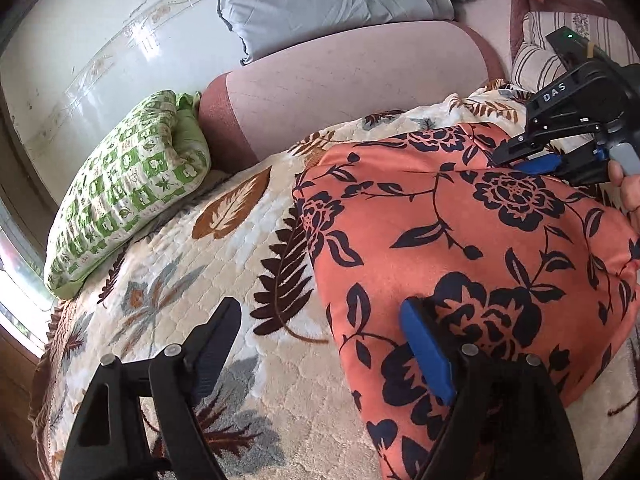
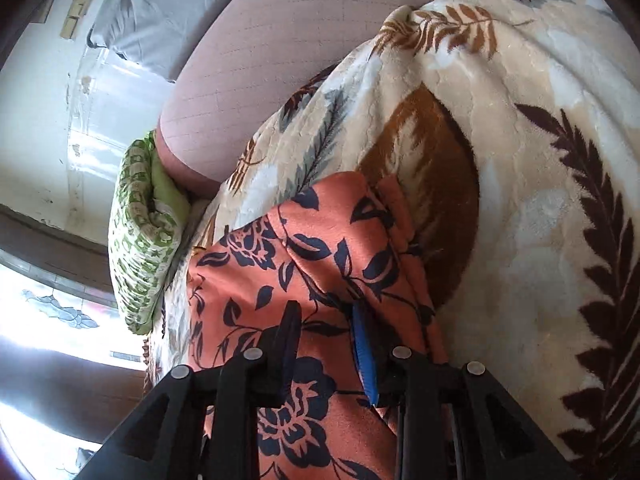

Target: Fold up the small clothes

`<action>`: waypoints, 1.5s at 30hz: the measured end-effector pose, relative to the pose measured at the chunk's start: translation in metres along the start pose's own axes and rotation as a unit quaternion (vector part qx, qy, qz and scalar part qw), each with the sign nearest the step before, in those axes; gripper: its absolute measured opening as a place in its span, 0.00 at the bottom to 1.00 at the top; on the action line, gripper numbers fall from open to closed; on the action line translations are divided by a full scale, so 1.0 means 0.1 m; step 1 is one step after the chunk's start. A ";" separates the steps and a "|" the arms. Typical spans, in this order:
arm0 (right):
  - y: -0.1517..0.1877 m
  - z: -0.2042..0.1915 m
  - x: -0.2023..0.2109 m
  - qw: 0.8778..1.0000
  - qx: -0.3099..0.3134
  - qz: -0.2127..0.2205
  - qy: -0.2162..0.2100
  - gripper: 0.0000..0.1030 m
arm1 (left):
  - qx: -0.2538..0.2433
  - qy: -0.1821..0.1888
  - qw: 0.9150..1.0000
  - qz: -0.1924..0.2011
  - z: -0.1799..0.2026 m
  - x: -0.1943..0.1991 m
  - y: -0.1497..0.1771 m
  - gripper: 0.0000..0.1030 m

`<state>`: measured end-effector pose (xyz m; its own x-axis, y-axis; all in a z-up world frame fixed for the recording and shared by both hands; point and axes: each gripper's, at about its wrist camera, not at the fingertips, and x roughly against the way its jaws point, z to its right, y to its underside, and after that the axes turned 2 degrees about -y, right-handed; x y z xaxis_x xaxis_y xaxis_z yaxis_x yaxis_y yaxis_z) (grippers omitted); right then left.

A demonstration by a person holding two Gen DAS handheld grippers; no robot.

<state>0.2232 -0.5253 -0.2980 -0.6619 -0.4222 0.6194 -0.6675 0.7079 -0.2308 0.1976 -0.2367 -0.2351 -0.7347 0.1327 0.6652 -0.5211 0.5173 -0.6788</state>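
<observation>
Bedroom with a cream plush blanket printed with brown and grey leaves (image 1: 168,264) spread over the bed, pale wall behind. Orange garment with navy flower print (image 1: 460,240) lying flat on the blanket's right half, bare blanket to its left. Beyond, a mauve bolster (image 1: 340,80), a green-and-white patterned pillow (image 1: 128,188), a grey pillow (image 1: 320,4).

Left gripper (image 1: 320,344) spread wide over the garment's near-left edge, gripping nothing. Right gripper (image 2: 326,340) narrowly parted, garment between its fingers, grip unclear. Window only in right view.
</observation>
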 end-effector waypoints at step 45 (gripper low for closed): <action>0.50 -0.77 -0.22 0.989 0.137 -0.035 0.032 0.48 | 0.104 0.059 0.992 -0.046 -0.25 -0.22 -0.01 0.89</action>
<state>0.2305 -0.4375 -0.2652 -0.5930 -0.4219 0.6859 -0.7847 0.4938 -0.3747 0.2249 -0.2192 -0.2408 -0.6303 0.1971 0.7509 -0.6712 0.3476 -0.6547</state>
